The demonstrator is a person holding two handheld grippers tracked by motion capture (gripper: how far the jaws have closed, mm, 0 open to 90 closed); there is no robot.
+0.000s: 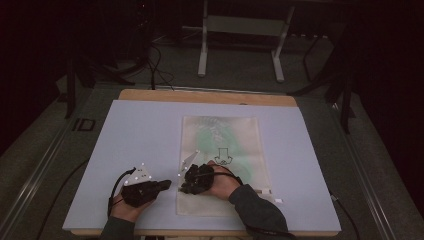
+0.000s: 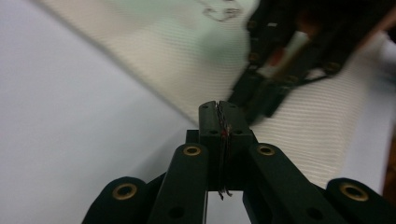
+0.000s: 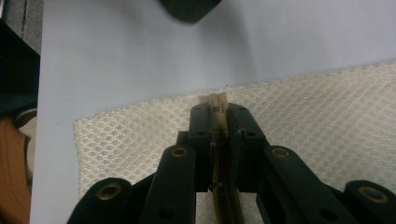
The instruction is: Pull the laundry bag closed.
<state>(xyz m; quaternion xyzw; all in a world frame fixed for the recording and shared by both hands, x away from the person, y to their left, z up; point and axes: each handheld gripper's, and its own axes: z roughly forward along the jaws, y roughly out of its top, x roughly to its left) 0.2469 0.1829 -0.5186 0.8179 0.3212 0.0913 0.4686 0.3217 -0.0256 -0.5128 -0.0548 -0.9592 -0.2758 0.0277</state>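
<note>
A cream mesh bag (image 1: 225,135) with a green print lies flat on the white board (image 1: 145,130). My right gripper (image 1: 184,189) sits at the bag's near left corner, shut on the bag's zipper (image 3: 217,100). A cream tab pokes out past its tips and the zipper teeth run back between the jaws. My left gripper (image 1: 167,185) rests just left of the bag's edge, tip to tip with the right one. Its jaws (image 2: 219,105) are pressed together, with only a thin dark sliver in the seam. The mesh (image 2: 177,56) and the right gripper (image 2: 280,70) lie just beyond them.
The board lies on a wooden table (image 1: 200,95), its edge showing at the back. A white metal frame (image 1: 202,45) stands on the floor behind the table. Cables trail over the dark floor to the left. Bare board spreads left of the bag (image 3: 116,56).
</note>
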